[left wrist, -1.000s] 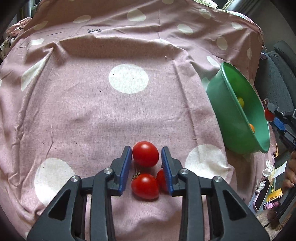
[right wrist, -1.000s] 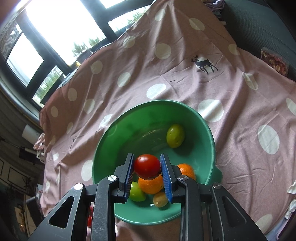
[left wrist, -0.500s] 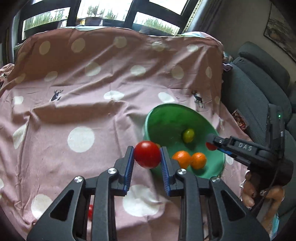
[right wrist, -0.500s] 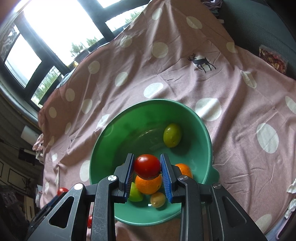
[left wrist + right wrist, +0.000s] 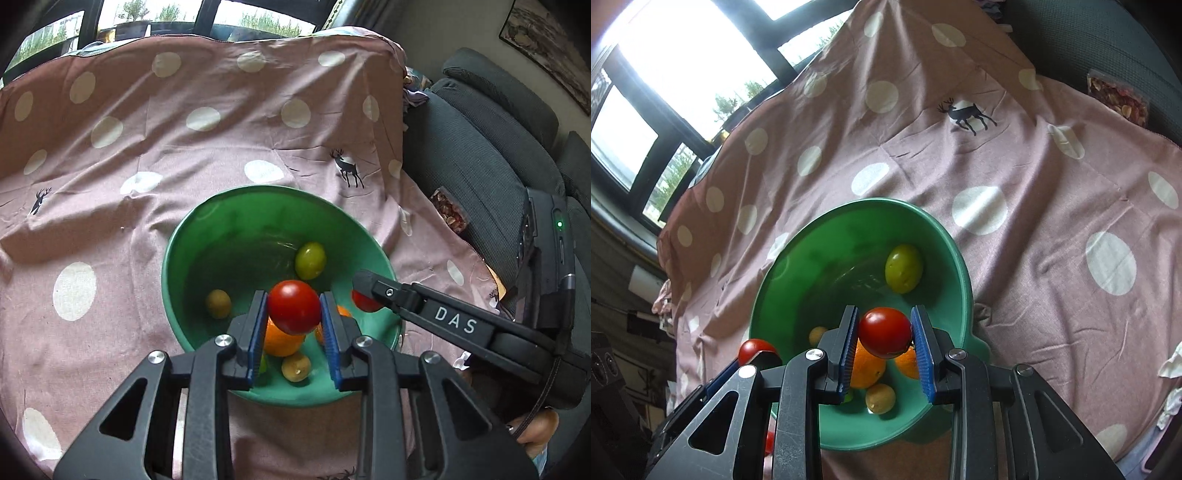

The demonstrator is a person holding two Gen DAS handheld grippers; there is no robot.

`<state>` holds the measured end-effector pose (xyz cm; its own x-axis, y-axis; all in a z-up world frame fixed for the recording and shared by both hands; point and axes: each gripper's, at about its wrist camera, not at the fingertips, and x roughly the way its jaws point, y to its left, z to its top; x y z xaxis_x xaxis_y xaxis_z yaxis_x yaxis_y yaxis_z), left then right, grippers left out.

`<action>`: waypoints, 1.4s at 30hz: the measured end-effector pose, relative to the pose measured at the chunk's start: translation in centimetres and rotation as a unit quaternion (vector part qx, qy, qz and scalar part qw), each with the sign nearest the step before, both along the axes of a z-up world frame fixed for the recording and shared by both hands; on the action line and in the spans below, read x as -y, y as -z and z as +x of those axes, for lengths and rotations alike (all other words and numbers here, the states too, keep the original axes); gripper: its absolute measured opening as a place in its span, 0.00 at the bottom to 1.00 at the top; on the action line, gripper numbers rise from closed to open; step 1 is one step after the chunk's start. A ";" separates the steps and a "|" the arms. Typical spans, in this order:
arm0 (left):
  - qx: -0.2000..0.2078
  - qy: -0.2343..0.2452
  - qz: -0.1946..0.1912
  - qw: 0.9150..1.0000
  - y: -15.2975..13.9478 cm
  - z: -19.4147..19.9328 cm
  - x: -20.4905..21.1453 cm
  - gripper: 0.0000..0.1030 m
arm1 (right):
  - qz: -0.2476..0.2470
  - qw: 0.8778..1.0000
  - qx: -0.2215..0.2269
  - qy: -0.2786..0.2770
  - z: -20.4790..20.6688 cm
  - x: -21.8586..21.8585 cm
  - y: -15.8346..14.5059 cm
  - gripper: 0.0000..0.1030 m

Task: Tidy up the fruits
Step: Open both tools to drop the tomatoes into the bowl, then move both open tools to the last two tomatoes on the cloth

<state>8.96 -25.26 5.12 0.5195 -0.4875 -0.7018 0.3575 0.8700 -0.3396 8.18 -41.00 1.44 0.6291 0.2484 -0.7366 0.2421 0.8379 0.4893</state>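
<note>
Up and across goes the left gripper (image 5: 294, 325), from the cloth (image 5: 221, 147) where two more tomatoes lay to a spot over the green bowl (image 5: 184, 236). It pinches a red tomato (image 5: 294, 306) tight between its blue pads (image 5: 257, 332). The right gripper (image 5: 885, 345) has hardly moved; it hangs over the bowl too, nipped shut on its own tomato (image 5: 885, 332).

Down in the bowl sit oranges (image 5: 280, 339), a green fruit (image 5: 310, 260) and some small brownish ones (I can't tell what kind).

I think a tomato is light, smooth and a bit slippery, with thin skin that could split. Holding it by its round middle, like now, seems best, with a soft squeeze. Letting go low in the bowl should keep it from bumping hard.
</note>
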 end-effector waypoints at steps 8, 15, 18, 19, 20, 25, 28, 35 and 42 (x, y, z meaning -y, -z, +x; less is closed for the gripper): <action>0.018 -0.027 0.000 0.999 -1.0 -1.8 -3.1 0.49 | -0.003 1.000 0.000 -0.013 -0.5 -0.7 -0.9 0.48; 0.026 -0.091 0.024 0.995 -1.8 -4.5 -9.9 0.60 | -0.001 0.996 0.044 -0.077 -1.7 -4.3 -3.5 0.57; 0.017 -0.110 0.033 0.993 -1.5 -5.6 -12.8 0.63 | 0.004 0.991 0.060 -0.117 -2.1 -6.7 -4.4 0.60; 0.013 -0.117 0.036 0.992 -1.2 -5.9 -13.8 0.63 | 0.007 0.989 0.061 -0.134 -2.2 -7.6 -4.5 0.60; 0.009 -0.123 0.040 0.992 -1.0 -6.2 -14.7 0.63 | 0.008 0.987 0.062 -0.151 -2.2 -8.6 -4.6 0.60; 0.001 -0.149 0.047 0.988 0.9 -7.4 -19.2 0.63 | 0.033 0.975 0.050 -0.212 -1.9 -13.5 -3.7 0.60; -0.009 -0.182 0.034 0.983 2.3 -7.9 -22.1 0.63 | 0.036 0.968 0.036 -0.245 -1.9 -16.6 -2.8 0.60; -0.043 -0.187 0.013 0.981 4.1 -7.5 -23.8 0.62 | -0.033 0.960 -0.019 -0.276 -2.2 -21.0 1.1 0.47; -0.069 -0.146 0.005 0.987 5.6 -6.6 -21.9 0.60 | -0.046 0.959 -0.054 -0.276 -2.0 -21.0 3.3 0.38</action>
<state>2.37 -3.35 -0.50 0.5364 -0.3236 -0.7794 0.0427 0.9328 -0.3579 6.18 -20.03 -1.82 0.3392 0.4519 -0.8251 -0.2052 0.8915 0.4039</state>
